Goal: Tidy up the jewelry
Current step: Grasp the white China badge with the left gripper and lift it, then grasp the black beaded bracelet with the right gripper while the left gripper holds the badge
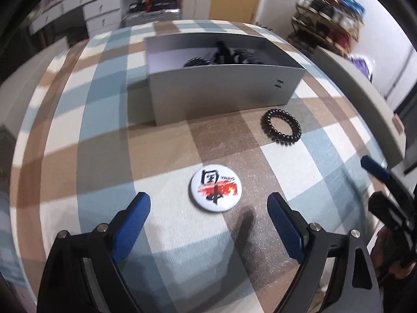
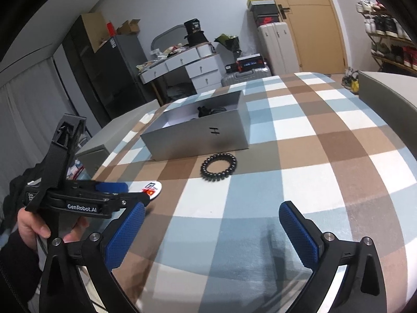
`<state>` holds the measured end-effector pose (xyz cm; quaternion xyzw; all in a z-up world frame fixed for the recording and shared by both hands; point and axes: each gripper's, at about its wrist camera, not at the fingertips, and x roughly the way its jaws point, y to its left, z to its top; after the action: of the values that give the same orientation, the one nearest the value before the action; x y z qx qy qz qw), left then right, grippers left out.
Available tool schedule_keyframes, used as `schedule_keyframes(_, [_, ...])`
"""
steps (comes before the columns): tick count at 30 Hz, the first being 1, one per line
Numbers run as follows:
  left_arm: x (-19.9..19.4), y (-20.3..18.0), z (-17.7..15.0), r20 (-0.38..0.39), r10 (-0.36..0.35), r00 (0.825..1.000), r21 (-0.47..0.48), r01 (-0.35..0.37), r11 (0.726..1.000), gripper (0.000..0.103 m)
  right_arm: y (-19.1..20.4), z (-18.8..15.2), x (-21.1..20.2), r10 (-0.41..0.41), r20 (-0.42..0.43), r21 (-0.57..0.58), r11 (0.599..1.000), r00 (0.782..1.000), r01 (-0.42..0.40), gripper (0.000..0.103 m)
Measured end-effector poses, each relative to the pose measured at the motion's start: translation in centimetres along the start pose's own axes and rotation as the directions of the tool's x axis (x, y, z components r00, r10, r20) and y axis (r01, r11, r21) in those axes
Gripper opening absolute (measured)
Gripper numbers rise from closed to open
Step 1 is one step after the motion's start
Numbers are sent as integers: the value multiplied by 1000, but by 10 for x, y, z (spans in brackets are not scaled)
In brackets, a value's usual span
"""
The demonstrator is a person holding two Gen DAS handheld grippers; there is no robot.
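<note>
a: start with your left wrist view. your left gripper (image 1: 208, 208) hangs released, jaws wide and holding nothing. the round badge (image 1: 216, 187) lies flat on the checked blanket (image 1: 78, 156), straight ahead and just past the fingertips, a touch toward the right finger. being round, it has no long axis, so any approach angle serves.

b: and the other piece?

a: the black spiral hair tie (image 1: 281, 127) lies farther ahead and to the right, near the front wall of the open grey box (image 1: 221, 94) but apart from it. it's a ring, so again no long axis. dark items already sit inside the box. your right gripper's blue finger (image 1: 375, 168) shows at the right edge.

b: any writing there?

a: the badge carries large black brush characters over a red flag with yellow stars, plus a small word i can't read, since it sits upside down to you. the box front has a small dark mark, too small to tell.

b: now the right wrist view.

a: your right gripper (image 2: 211, 221) is also released and empty. the hair tie (image 2: 219, 167) lies ahead, near centre, well apart from the fingertips. the badge (image 2: 152, 189) peeks out at left, under your left gripper (image 2: 112, 187), whose body reads "genrobot.ai". the box (image 2: 198, 140) bears an "h"-like mark.

b: so which hand for which?

a: i'd judge left is nearer the badge, right is better placed for the hair tie.
</note>
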<state>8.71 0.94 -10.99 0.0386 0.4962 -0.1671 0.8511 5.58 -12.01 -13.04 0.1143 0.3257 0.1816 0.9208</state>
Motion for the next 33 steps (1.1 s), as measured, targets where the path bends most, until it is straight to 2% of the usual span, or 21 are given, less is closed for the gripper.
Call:
schedule_keyframes(2, [1, -3, 2, 2, 6, 1000, 28, -6, 1000, 81, -2, 0, 0, 4, -3, 4, 1000, 1000, -4, 103])
schedule_keyframes(4, [4, -4, 2, -11, -1, 1000, 38, 2, 999, 66, -2, -1, 0, 6, -3, 5, 1000, 1000, -6, 103])
schedule_keyframes(5, [7, -3, 1, -21, -6, 1000, 35, 7, 999, 62, -2, -1, 0, 7, -2, 5, 1000, 1000, -7, 103])
schedule_keyframes(9, [6, -5, 3, -1, 34, 999, 67, -34, 997, 37, -1, -2, -2, 13, 3, -3, 1000, 1000, -13, 103])
schedule_keyframes(14, [7, -3, 5, 0, 10, 1000, 70, -10, 998, 37, 1, 0, -1, 9, -2, -15, 1000, 1000, -9, 103])
schedule_keyframes(22, [-4, -7, 9, 53, 24, 998, 76, -28, 997, 37, -6, 1, 2, 3, -32, 23, 1000, 999, -2, 103])
schedule_keyframes(28, [-18, 4, 5, 100, 20, 995, 27, -22, 999, 37, -8, 13, 12, -14, -95, 16, 1000, 995, 15, 103])
schedule_keyframes(33, [-28, 17, -3, 120, 28, 992, -35, -23, 999, 37, -3, 36, 37, -22, -158, -38, 999, 987, 16, 103])
